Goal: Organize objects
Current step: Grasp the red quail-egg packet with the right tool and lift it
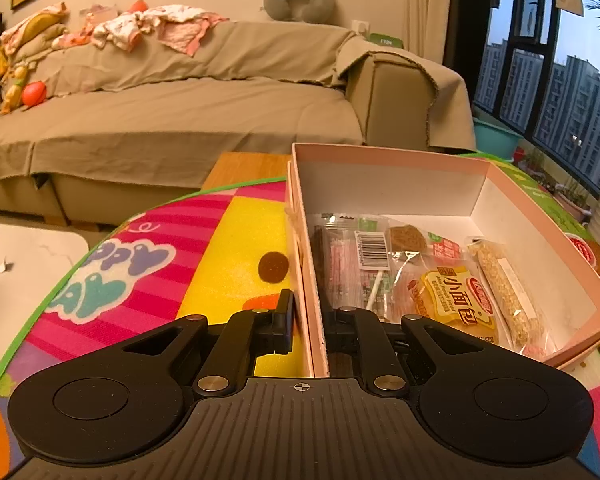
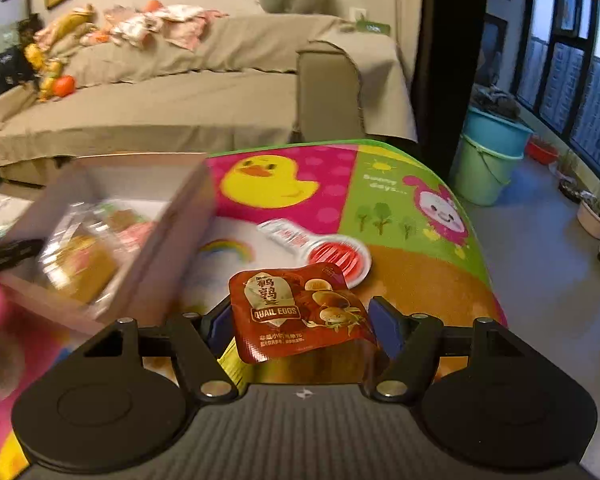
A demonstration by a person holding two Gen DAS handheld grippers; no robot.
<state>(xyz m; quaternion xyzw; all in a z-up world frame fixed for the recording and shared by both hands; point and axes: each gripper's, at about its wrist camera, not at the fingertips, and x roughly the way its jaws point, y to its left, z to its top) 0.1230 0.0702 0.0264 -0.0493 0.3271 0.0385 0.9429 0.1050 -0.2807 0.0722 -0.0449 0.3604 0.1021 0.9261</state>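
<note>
on mat [image 2: 400, 280]: one box [image 1: 540, 216], one quail-egg packet [image 2: 296, 312]

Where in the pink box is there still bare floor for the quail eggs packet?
The pink box has bare white floor along its far wall, behind the snacks, and a strip beside the sesame bar on the right. The near-left half is crowded with the bread packet and clear wrappers. The quail eggs packet sits between the right gripper jaws.

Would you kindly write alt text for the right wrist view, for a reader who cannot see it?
The right hand-held gripper hangs open around a red quail egg packet above a colourful cartoon mat. A blurred pink box of snacks sits to the left, a red-and-white sachet lies beyond, and a covered sofa fills the background.
</note>
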